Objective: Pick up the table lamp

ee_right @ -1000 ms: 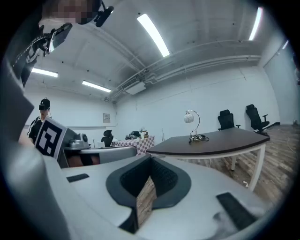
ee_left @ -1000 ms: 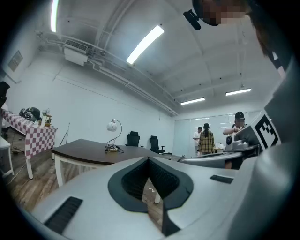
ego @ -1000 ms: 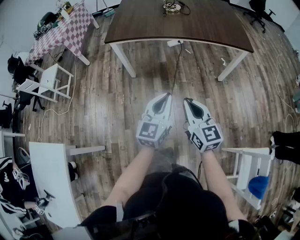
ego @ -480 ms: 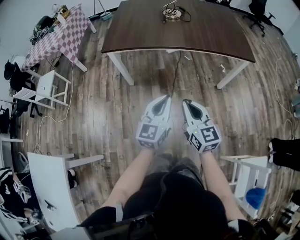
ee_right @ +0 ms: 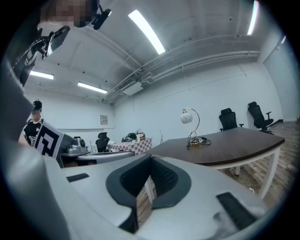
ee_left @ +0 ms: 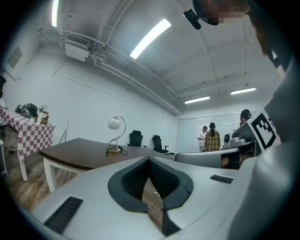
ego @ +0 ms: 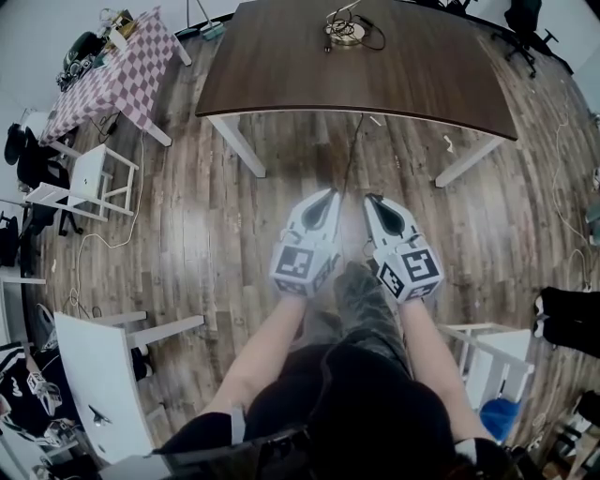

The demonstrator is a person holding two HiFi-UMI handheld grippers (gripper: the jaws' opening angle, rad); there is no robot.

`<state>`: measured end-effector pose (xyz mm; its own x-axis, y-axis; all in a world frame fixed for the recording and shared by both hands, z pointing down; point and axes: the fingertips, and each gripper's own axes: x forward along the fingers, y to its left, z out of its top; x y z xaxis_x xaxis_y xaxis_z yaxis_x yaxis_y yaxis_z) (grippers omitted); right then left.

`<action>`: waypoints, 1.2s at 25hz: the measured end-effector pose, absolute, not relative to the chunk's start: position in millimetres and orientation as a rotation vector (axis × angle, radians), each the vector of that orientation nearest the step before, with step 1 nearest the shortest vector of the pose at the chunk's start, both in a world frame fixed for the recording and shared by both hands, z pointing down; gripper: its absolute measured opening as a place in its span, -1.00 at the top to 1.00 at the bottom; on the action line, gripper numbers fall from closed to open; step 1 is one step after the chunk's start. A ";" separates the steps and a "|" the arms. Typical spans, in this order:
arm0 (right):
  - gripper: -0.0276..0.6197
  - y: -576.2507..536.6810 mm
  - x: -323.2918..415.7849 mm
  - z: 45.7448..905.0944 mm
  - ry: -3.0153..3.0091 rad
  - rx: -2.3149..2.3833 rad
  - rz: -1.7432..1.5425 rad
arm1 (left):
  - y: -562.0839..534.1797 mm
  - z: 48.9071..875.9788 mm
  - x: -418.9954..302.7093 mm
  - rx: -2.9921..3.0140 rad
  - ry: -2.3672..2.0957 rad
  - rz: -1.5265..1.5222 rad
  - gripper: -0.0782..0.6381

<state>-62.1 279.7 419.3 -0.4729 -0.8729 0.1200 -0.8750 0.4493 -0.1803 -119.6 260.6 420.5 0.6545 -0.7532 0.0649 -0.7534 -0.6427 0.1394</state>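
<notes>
The table lamp [ego: 345, 28] stands near the far edge of a dark brown table [ego: 281, 66]; it has a round base, a thin curved neck and coiled cable. Its white globe shade [ee_left: 115, 123] shows in the left gripper view and again, as the lamp [ee_right: 187, 117], in the right gripper view. Both grippers are held side by side over the wooden floor, well short of the table, pointing level at it. My left gripper [ego: 330, 193] is shut and holds nothing. My right gripper [ego: 372, 201] is shut too, also with nothing in it.
A cable [ego: 353, 150] hangs from the table's near edge to the floor. A checked-cloth table [ego: 122, 66] stands far left, with white chairs [ego: 94, 178] below it and another [ego: 487, 356] at right. Two people [ee_left: 212, 138] stand far off; office chairs [ee_right: 227, 119] stand behind the table.
The dark table has come nearer in the head view as the person walks toward it. Both grippers keep the same shut pose side by side. A leg now shows between the arms.
</notes>
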 end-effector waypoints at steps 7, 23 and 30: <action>0.91 216.4 -40.7 419.7 -2.702 1.544 0.354 | 197.9 419.7 -91.3 2.705 -1.274 0.013 0.78; 0.91 95.2 6.5 415.9 -2.778 1.404 0.339 | 79.8 420.4 -35.2 2.684 -1.362 0.004 0.78; 0.91 60.6 10.5 420.4 -2.811 1.343 0.349 | 47.8 421.6 -27.5 2.630 -1.403 -0.035 0.78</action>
